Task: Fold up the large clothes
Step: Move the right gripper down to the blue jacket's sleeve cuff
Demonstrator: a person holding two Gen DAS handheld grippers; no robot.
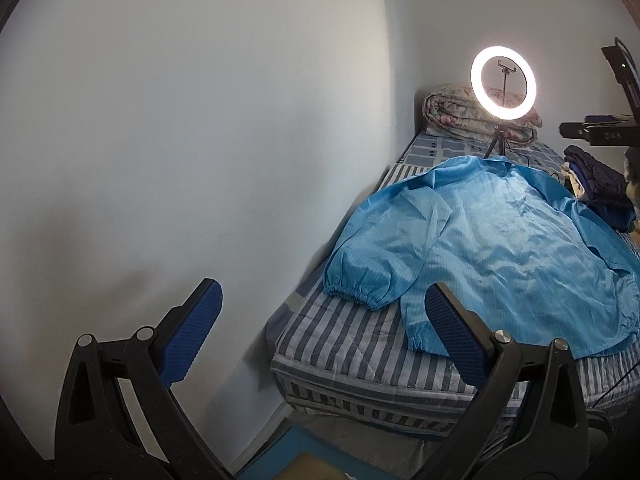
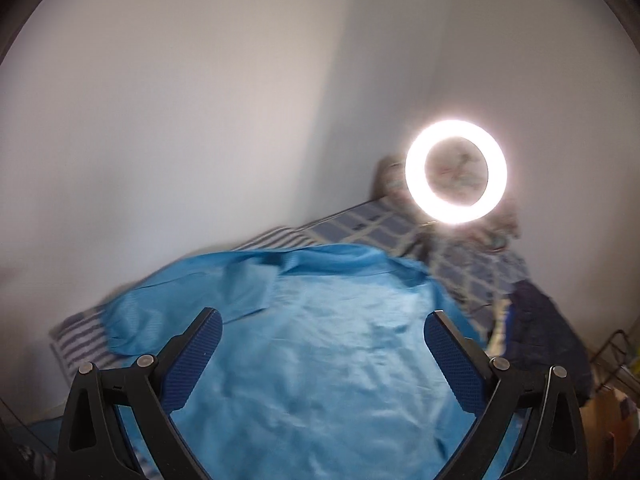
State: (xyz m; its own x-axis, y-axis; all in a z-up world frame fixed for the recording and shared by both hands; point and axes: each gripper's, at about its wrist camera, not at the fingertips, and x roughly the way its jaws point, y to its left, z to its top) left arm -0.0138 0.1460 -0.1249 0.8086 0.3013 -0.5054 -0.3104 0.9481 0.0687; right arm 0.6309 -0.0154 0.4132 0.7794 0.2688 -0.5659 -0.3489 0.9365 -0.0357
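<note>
A large light-blue jacket (image 1: 500, 240) with elastic cuffs lies spread flat on the striped mattress (image 1: 344, 344). Its left sleeve is folded inward, with the cuff (image 1: 356, 292) toward the foot of the bed. My left gripper (image 1: 324, 296) is open and empty, held off the foot of the bed, left of the jacket hem. My right gripper (image 2: 322, 322) is open and empty, hovering above the jacket body (image 2: 320, 360). In the left wrist view the right gripper's body (image 1: 592, 130) shows at the far right edge.
A lit ring light (image 1: 503, 79) on a small tripod stands at the head of the bed, in front of a rolled quilt (image 1: 452, 114). A pile of dark folded clothes (image 1: 596, 186) lies at the jacket's right. A white wall (image 1: 200, 160) runs along the bed's left side.
</note>
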